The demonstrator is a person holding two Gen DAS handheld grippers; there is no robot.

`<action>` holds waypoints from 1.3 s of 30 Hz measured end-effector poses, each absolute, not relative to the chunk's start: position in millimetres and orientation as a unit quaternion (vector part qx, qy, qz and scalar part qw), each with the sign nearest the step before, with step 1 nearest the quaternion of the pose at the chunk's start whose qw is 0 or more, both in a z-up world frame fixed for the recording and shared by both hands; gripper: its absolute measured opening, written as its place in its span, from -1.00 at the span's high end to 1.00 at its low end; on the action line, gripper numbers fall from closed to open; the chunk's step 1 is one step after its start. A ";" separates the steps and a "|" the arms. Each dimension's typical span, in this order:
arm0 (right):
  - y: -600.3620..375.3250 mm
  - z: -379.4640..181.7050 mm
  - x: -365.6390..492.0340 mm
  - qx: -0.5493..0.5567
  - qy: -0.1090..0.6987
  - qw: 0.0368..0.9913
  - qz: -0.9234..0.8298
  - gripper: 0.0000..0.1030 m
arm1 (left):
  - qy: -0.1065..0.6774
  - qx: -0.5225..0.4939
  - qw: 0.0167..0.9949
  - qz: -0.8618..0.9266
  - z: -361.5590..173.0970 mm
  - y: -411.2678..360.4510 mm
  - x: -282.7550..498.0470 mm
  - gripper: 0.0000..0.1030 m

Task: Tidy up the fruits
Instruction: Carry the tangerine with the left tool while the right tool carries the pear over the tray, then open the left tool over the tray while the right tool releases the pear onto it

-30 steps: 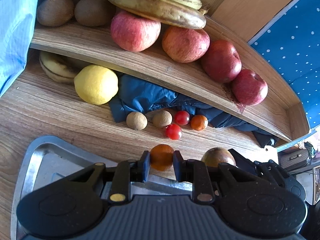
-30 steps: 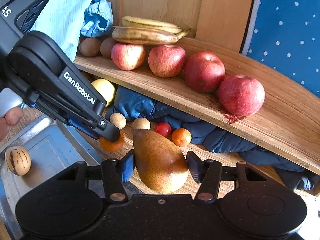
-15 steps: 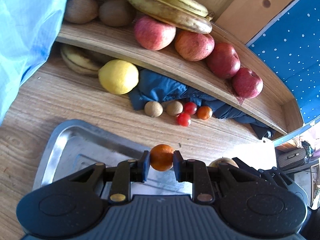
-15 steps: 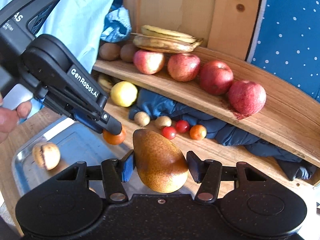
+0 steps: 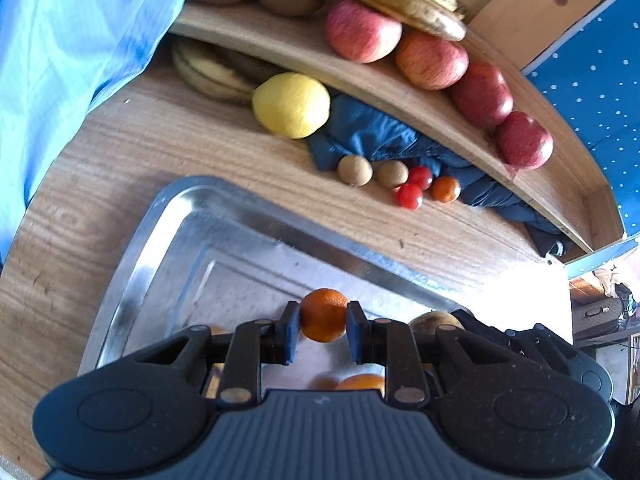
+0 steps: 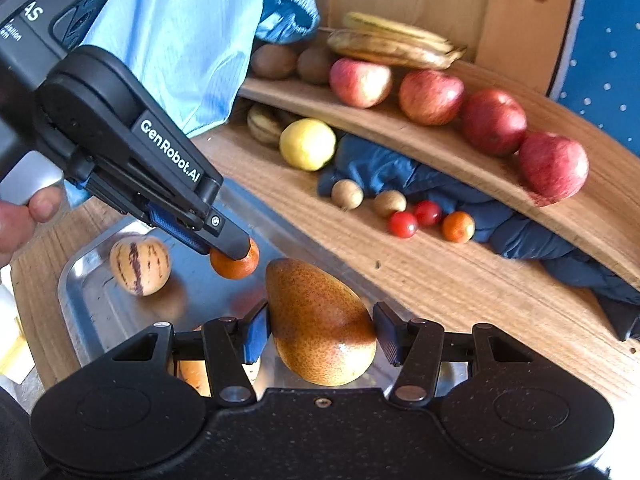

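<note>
At the left edge a hand point(image 6: 16, 216) grips the handle of the left claw point(image 6: 234, 254), whose matte black fingers are clamped on a small round tangerine point(image 6: 235, 260) with dimpled skin, held above the metal tray point(image 6: 80, 280). In the left wrist view the blue pads press both sides of the same fruit. The tray is brushed steel with a raised rim and rounded corners; a cream, purple-striped oval melon fruit point(image 6: 140, 266) lies in its far left corner, with bare metal around it — most of the tray's middle is open.

The right claw point(image 6: 320, 332) is closed on a russet, speckled pear point(image 6: 320, 320), stem end pointing away, over the tray's near right part.

Beyond the tray, the wood-grain worktop point(image 6: 440, 280) runs clear to a row of small things: two tan round fruits point(image 6: 347, 194), two glossy cherry tomatoes point(image 6: 403, 224) and a tiny orange fruit point(image 6: 458, 226), just beside a crumpled blue cloth point(image 6: 400, 172). A smooth lemon point(image 6: 307, 144) sits left of it. Above, a curved wooden shelf point(image 6: 440, 148) carries kiwis point(image 6: 274, 61), bananas point(image 6: 392, 46) and four red apples point(image 6: 494, 120).
</note>
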State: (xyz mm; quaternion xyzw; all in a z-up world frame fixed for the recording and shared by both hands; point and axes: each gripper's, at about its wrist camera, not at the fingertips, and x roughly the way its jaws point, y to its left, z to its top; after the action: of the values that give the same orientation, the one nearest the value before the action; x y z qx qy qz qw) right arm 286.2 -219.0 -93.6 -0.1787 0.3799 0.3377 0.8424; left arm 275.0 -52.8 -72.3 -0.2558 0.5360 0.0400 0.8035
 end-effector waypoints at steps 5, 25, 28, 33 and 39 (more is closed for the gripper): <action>-213.9 -99.4 290.2 -0.174 0.397 0.837 0.333 -0.09 | 0.540 -0.253 0.802 0.045 -75.7 -49.9 268.3 0.49; -185.1 -102.4 301.7 -0.186 0.436 0.841 0.262 -0.11 | 0.566 -0.208 0.797 -0.031 -78.5 -34.9 273.8 0.43; -178.1 -101.8 302.8 -0.190 0.439 0.840 0.254 -0.13 | 0.563 -0.208 0.798 -0.049 -73.6 -31.8 272.5 0.31; -170.2 -96.1 302.7 -0.187 0.441 0.847 0.231 -0.31 | 0.546 -0.191 0.812 -0.073 -59.2 -23.9 264.8 0.00; -169.3 -77.3 285.8 -0.160 0.429 0.868 0.191 -0.64 | 0.529 -0.187 0.823 -0.083 -45.9 -7.8 257.2 -0.36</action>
State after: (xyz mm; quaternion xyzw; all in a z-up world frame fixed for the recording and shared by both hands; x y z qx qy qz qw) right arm 285.8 -169.3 -77.3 -0.1603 0.4288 0.1912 0.8683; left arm 257.2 -7.8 -45.9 -0.1866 0.5293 -0.0828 0.8235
